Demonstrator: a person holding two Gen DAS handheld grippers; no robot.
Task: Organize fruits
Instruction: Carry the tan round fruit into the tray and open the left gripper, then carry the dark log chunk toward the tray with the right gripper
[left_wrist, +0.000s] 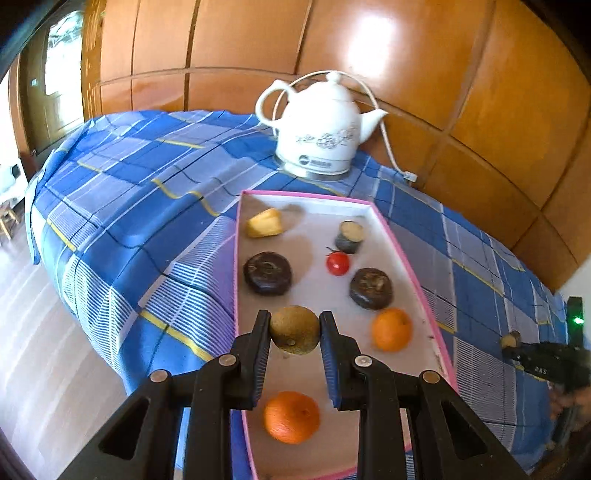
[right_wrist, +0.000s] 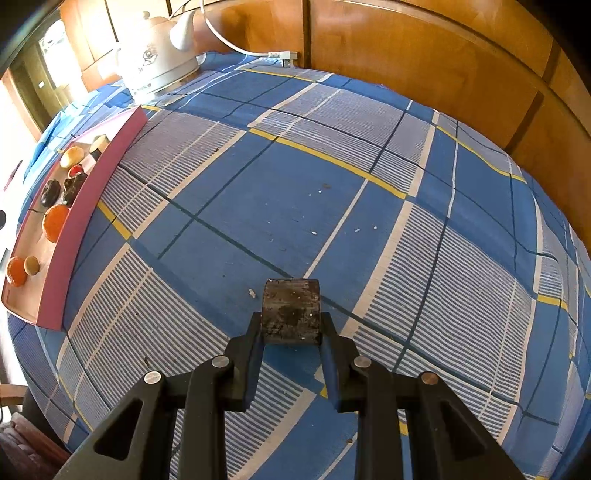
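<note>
My left gripper (left_wrist: 294, 325) is shut on a brown kiwi (left_wrist: 294, 329), held above the near part of a pink-rimmed tray (left_wrist: 402, 254). The tray holds two oranges (left_wrist: 291, 417) (left_wrist: 391, 329), two dark round fruits (left_wrist: 267, 273) (left_wrist: 371, 288), a small red tomato (left_wrist: 337, 263), a yellow piece (left_wrist: 265, 222) and a grey stub piece (left_wrist: 349, 236). My right gripper (right_wrist: 290, 323) is shut on a dark grey cylindrical chunk (right_wrist: 291, 314) over the blue checked cloth (right_wrist: 332, 177), well right of the tray (right_wrist: 79, 225). That gripper also shows at the right edge of the left wrist view, the right gripper (left_wrist: 511, 339).
A white ceramic kettle (left_wrist: 319, 129) with a white cord (left_wrist: 388, 144) stands behind the tray on the cloth-covered table (left_wrist: 140, 192). Wooden wall panels (left_wrist: 424, 66) run along the back. The table edge drops to a pale floor (left_wrist: 44, 350) on the left.
</note>
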